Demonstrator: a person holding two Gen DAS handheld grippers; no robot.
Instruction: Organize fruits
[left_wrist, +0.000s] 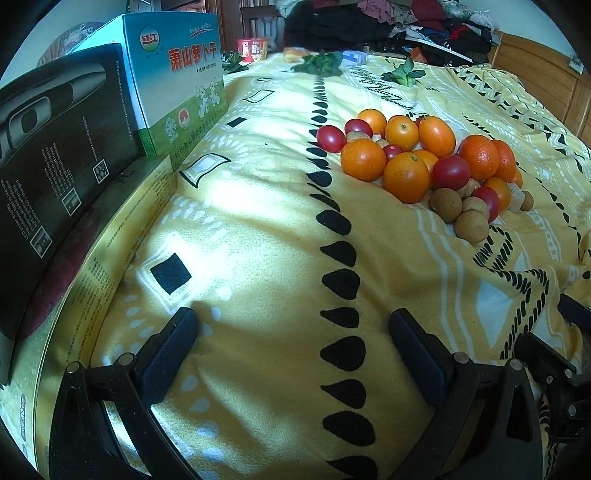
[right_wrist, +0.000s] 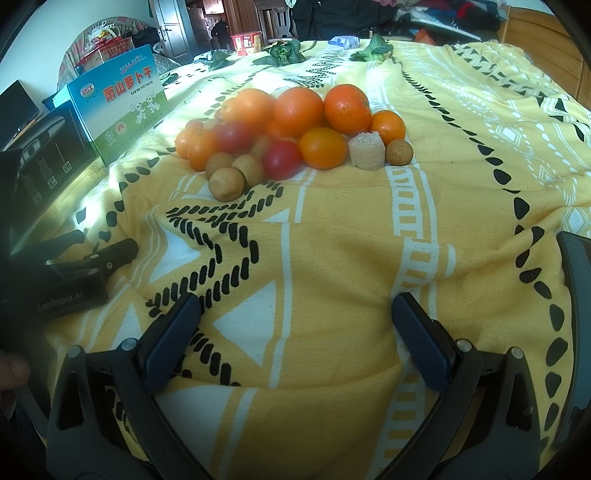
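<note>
A heap of fruit lies on the yellow patterned blanket (left_wrist: 258, 229): oranges (left_wrist: 405, 178), red cherry tomatoes (left_wrist: 450, 172) and brown longans (left_wrist: 446, 199). In the right wrist view the same heap shows oranges (right_wrist: 347, 109), a red tomato (right_wrist: 282, 159), longans (right_wrist: 226, 184) and a pale cut chunk (right_wrist: 366, 150). My left gripper (left_wrist: 293, 325) is open and empty, low over the blanket, near and left of the heap. My right gripper (right_wrist: 295, 312) is open and empty, well short of the heap. The left gripper also shows at the left edge of the right wrist view (right_wrist: 92, 266).
A blue-green carton (left_wrist: 177, 81) and a black box (left_wrist: 62, 155) stand along the left on a flat yellow box (left_wrist: 122, 236). Leafy greens (left_wrist: 321, 63) and a red cup (left_wrist: 253, 48) lie at the far end. A wooden headboard (left_wrist: 546, 74) is at right.
</note>
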